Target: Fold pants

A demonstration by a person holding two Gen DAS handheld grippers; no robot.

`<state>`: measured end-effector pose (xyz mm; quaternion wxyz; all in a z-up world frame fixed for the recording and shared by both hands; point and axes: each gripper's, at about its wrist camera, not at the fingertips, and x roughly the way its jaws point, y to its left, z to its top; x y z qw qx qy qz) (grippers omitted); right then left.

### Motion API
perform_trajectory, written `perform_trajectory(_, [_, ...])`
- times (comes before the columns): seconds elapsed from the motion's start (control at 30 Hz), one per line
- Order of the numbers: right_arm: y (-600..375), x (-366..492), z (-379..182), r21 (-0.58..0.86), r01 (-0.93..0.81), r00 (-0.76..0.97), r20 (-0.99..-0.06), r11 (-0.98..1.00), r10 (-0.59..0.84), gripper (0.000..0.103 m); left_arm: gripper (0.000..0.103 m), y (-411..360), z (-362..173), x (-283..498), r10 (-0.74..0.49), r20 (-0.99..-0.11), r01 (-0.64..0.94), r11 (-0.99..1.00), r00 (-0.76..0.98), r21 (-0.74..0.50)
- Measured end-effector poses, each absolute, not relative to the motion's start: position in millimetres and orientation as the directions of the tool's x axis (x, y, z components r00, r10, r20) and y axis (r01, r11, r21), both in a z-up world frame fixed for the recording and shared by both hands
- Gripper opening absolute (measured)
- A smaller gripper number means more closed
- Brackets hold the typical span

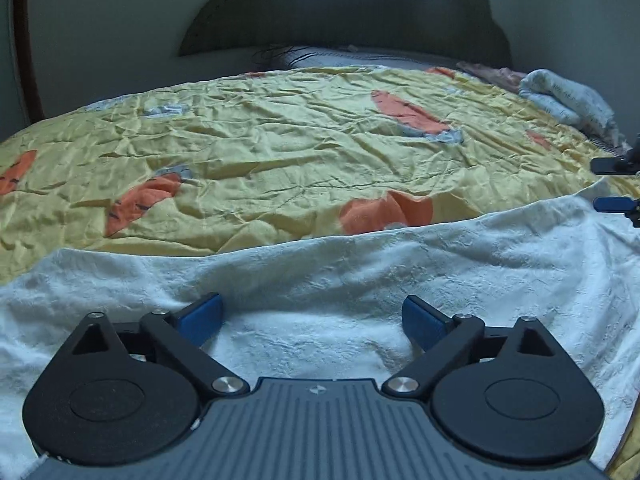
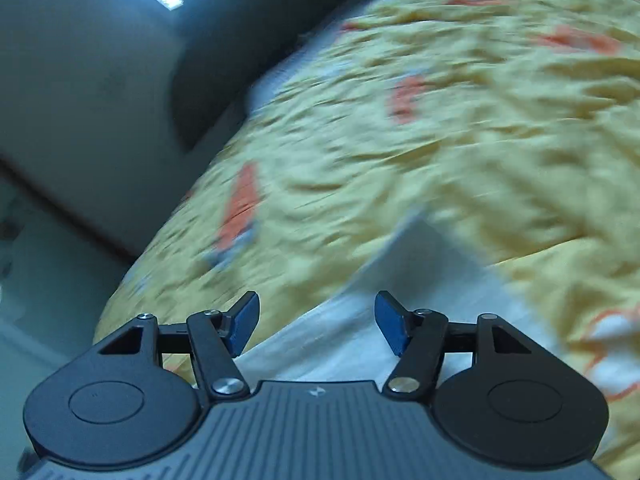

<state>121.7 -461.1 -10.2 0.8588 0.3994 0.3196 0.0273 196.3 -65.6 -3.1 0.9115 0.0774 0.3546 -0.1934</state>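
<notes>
1. White pants point(image 1: 360, 280) lie spread flat across the near edge of a bed, on a crumpled yellow bedspread point(image 1: 280, 140) printed with orange shapes.
2. Left gripper point(image 1: 312, 316) sits low over the white cloth, jaws spread wide, blue pads point(image 1: 202, 314) clear of the fabric, nothing pinched between them.
3. Right gripper point(image 2: 316, 320) is over the right end of the pants point(image 2: 360, 320), jaws apart, released; white cloth shows in the gap below but is not clamped. Right wrist view is tilted and motion-blurred.
4. From the left wrist view, the right gripper's blue tips point(image 1: 612, 184) show at the far right edge, just above the cloth edge.
5. A bundle of pale fabric point(image 1: 568, 100) lies at the far right of the bed; a dark headboard point(image 1: 344, 16) stands behind.
</notes>
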Motion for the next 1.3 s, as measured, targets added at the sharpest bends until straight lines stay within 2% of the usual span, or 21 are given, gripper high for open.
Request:
perform_trajectory(0.13, [-409.2, 129.9, -18.3, 0.676, 0.122, 0.726, -0.56, 0.726, 0.399, 0.065, 0.092, -56.1, 2.2, 199.6, -0.261, -0.672, 0.374, 0.927, 0.693, 0.025])
perform_trajectory(0.2, [-400.3, 134.3, -29.2, 0.658, 0.124, 0.712, -0.58, 0.743, 0.395, 0.064, 0.092, -46.2, -2.7, 209.5, -0.239, -0.673, 0.341, 0.94, 0.7, 0.02])
perform_trajectory(0.27, [-402.5, 133.2, -33.6, 0.679, 0.12, 0.742, -0.546, 0.724, 0.389, 0.065, 0.094, -42.1, -5.3, 213.6, -0.248, -0.653, 0.341, 0.94, 0.715, 0.016])
perform_trajectory(0.4, [-392.5, 137.8, -18.6, 0.658, 0.148, 0.738, -0.57, 0.739, 0.36, 0.067, 0.098, -43.8, -8.1, 222.5, -0.246, -0.65, 0.331, 0.944, 0.719, 0.009])
perform_trajectory(0.47, [-374.0, 149.6, -8.0, 0.688, 0.03, 0.71, -0.525, 0.725, 0.469, 0.067, 0.092, -36.6, -2.0, 221.7, -0.256, -0.642, 0.312, 0.95, 0.723, -0.027])
perform_trajectory(0.5, [-364.8, 158.3, -3.2, 0.713, -0.024, 0.678, -0.503, 0.7, 0.535, 0.067, 0.084, -30.2, 3.4, 217.8, -0.255, -0.634, 0.293, 0.955, 0.73, -0.047])
perform_trajectory(0.63, [-322.9, 207.7, 7.2, 0.768, -0.191, 0.5, -0.46, 0.612, 0.734, 0.069, 0.087, 8.4, 33.5, 174.7, -0.217, -0.554, 0.191, 0.976, 0.804, -0.105])
perform_trajectory(0.77, [-281.7, 257.7, 5.5, 0.746, -0.233, 0.378, -0.521, 0.623, 0.765, 0.07, 0.097, 49.7, 47.4, 111.4, -0.197, -0.461, 0.111, 0.972, 0.865, -0.207])
perform_trajectory(0.87, [-253.0, 283.2, 2.2, 0.751, -0.264, 0.279, -0.542, 0.605, 0.793, 0.07, 0.097, 68.7, 40.6, 75.6, -0.18, -0.425, 0.075, 0.965, 0.887, -0.251])
perform_trajectory(1.13, [-183.8, 312.4, 2.5, 0.64, -0.373, 0.159, -0.669, 0.672, 0.726, 0.069, 0.097, 71.9, 12.2, 66.7, -0.205, -0.465, 0.109, 0.968, 0.861, -0.226])
perform_trajectory(1.3, [-181.7, 312.6, 12.9, 0.539, -0.432, 0.165, -0.742, 0.724, 0.65, 0.069, 0.099, 80.3, 4.4, 67.8, -0.226, -0.468, 0.1, 0.955, 0.854, -0.279])
